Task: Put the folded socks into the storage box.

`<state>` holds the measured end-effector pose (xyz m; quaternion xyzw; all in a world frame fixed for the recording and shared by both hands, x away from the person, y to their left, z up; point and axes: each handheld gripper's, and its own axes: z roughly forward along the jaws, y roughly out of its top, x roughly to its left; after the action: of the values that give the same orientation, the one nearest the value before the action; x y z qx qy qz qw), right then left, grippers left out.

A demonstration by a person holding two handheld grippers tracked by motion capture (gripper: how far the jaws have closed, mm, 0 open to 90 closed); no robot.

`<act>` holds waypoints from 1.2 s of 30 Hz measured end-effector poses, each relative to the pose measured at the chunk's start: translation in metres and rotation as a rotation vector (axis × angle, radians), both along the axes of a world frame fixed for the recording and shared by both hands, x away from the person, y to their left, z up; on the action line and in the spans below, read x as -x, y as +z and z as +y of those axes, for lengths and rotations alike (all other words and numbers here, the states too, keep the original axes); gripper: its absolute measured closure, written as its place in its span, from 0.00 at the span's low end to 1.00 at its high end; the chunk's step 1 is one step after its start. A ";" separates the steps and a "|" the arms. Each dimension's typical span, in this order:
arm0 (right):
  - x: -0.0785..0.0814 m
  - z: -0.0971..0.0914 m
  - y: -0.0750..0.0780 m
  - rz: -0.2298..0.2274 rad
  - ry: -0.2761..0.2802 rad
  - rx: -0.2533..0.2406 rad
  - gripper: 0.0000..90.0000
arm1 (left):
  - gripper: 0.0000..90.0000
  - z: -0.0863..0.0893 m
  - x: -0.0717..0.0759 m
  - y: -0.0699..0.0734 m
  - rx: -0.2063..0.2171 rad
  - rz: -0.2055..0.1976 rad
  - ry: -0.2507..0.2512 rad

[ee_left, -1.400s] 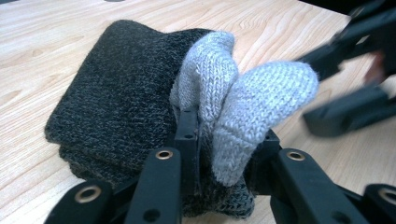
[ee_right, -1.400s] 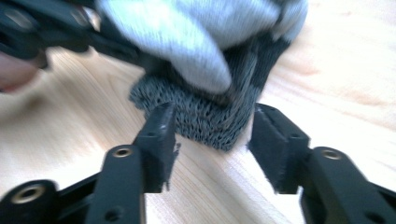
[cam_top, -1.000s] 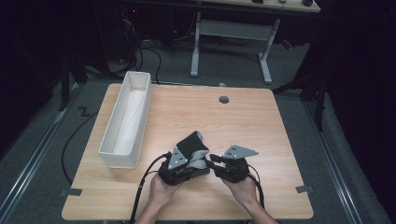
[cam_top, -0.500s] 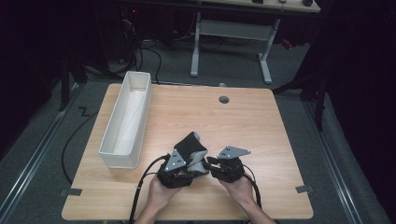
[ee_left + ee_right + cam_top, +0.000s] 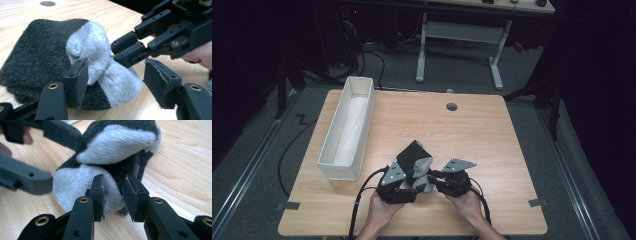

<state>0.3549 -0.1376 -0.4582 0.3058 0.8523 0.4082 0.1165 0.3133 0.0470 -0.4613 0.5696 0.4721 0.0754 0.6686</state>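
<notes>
A rolled sock bundle (image 5: 414, 156), dark grey with light grey patches, lies on the wooden table near its front edge. My left gripper (image 5: 416, 179) is at its left side. In the left gripper view the sock (image 5: 45, 52) sits between the jaws of my left gripper (image 5: 116, 75), which have just been opening; one pad (image 5: 81, 75) brushes the knit, the other (image 5: 160, 82) stands clear. My right gripper (image 5: 433, 180) comes from the right. In the right gripper view my right gripper (image 5: 113, 187) is shut on a fold of the sock (image 5: 75, 185).
A long white bin (image 5: 339, 170) stands along the table's left side, close to my left hand. A round cable hole (image 5: 452, 106) sits near the far edge. Bare wood lies between the sock and the far edge. Desk legs and cables stand beyond the table.
My left gripper's jaws have spread apart and let go of the sock. The right gripper keeps its pinch, and both hands and the sock stay in place.
</notes>
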 end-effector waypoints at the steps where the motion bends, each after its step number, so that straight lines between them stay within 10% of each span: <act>1: 0.000 0.001 -0.002 0.000 0.000 0.009 0.77 | 0.41 0.000 0.000 -0.001 -0.007 -0.001 0.008; 9: 0.001 0.001 -0.004 0.000 0.007 0.015 0.74 | 0.44 -0.001 -0.002 -0.011 -0.073 0.004 0.109; 15: -0.001 -0.002 0.021 -0.086 -0.008 -0.038 0.65 | 0.42 0.000 -0.005 -0.019 -0.088 0.026 0.154; 23: -0.012 0.018 0.025 -0.097 0.056 0.022 0.59 | 0.42 0.001 -0.010 -0.023 -0.101 0.031 0.174; 31: -0.022 0.025 0.013 -0.039 0.062 0.081 0.91 | 0.42 0.001 -0.016 -0.027 -0.109 0.033 0.193; 36: -0.021 0.025 0.016 -0.042 0.060 0.068 0.94 | 0.42 0.001 -0.019 -0.028 -0.114 0.037 0.206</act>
<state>0.3754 -0.1127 -0.4424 0.2674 0.8718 0.3885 0.1326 0.3327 0.0480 -0.4890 0.5564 0.5354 0.1596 0.6151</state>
